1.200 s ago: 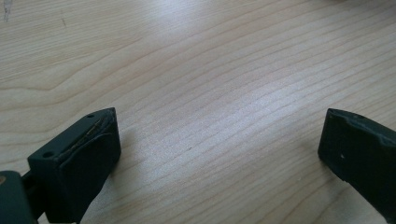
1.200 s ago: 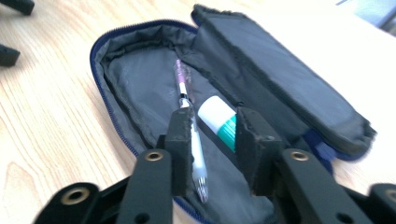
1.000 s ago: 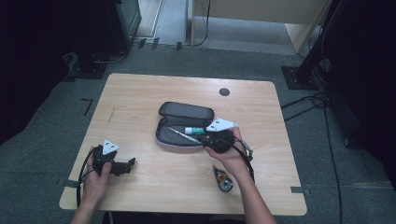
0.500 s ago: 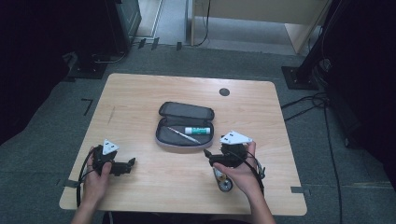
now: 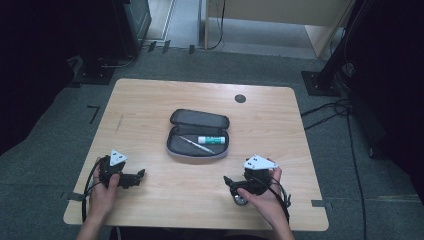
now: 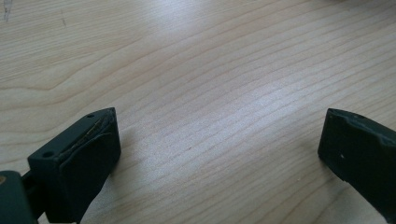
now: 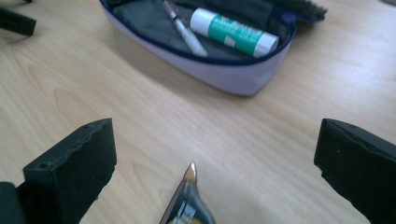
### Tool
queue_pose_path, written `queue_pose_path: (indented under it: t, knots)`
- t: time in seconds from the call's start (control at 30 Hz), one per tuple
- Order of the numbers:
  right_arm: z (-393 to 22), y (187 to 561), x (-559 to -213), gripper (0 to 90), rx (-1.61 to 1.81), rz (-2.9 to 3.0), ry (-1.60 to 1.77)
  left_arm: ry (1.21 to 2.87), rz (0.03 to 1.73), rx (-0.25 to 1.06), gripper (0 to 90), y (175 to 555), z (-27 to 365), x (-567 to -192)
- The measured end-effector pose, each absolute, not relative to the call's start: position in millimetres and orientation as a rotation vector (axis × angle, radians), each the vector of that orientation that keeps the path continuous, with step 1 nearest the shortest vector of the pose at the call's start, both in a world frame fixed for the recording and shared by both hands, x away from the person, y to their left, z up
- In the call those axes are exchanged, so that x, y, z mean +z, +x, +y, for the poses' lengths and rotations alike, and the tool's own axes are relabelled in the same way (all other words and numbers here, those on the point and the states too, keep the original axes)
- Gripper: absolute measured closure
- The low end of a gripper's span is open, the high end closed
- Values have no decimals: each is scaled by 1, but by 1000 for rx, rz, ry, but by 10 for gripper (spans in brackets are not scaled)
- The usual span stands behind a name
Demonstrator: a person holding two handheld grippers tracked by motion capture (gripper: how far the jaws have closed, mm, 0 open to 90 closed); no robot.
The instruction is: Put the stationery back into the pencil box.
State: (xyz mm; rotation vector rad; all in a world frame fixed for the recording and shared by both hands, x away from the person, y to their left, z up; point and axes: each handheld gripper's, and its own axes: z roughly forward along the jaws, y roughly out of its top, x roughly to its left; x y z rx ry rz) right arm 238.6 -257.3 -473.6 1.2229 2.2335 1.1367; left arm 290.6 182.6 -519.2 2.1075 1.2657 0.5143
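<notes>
An open grey pencil case [image 5: 198,140] lies mid-table with a white pen [image 5: 196,144] and a green-and-white glue stick [image 5: 212,139] inside. In the right gripper view the pencil case [image 7: 219,70] is ahead, with the pen [image 7: 184,30] and glue stick [image 7: 233,31] in it. My right gripper [image 5: 227,181] sits near the front right, pointing left. Its jaws have just been opening, and the right gripper [image 7: 215,135] is open. A small metal-tipped object [image 7: 187,200] lies low between the jaws, untouched. My left gripper [image 5: 140,174] rests at the front left. The left gripper [image 6: 219,126] is open over bare wood.
A small round object [image 5: 240,200] lies on the table under the right hand. A dark round grommet [image 5: 240,98] marks the table's far side. Dark equipment stands and cables lie on the floor around the wooden table [image 5: 150,105].
My right gripper has drawn back from the pencil case toward the near right of the table and its jaws have widened. The glue stick stays in the case. The left gripper has kept still.
</notes>
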Motion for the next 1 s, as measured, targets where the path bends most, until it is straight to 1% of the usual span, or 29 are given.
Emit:
queue_pose_path:
  t: [0.4, 0.6, 0.7, 0.77, 0.93, 1.0]
  knots:
    - [-268, 213, -493, 1, 1088, 2251, 1243, 2105, 1268, 515, 0, 290, 182, -519]
    - [-268, 204, -505, 70, 1064, 2270, 1237, 2106, 1268, 515, 0, 290, 182, -519]
    - [-266, 200, -509, 134, 1045, 2280, 1215, 2106, 1268, 515, 0, 290, 182, -519]
    - [-264, 198, -511, 140, 1020, 2288, 1208, 2105, 1268, 515, 0, 290, 182, -519]
    - [-262, 194, -517, 195, 961, 2300, 1173, 2105, 1270, 515, 0, 290, 183, -519]
    - [-263, 191, -519, 230, 961, 2300, 1174, 2106, 1273, 518, 0, 291, 183, -519]
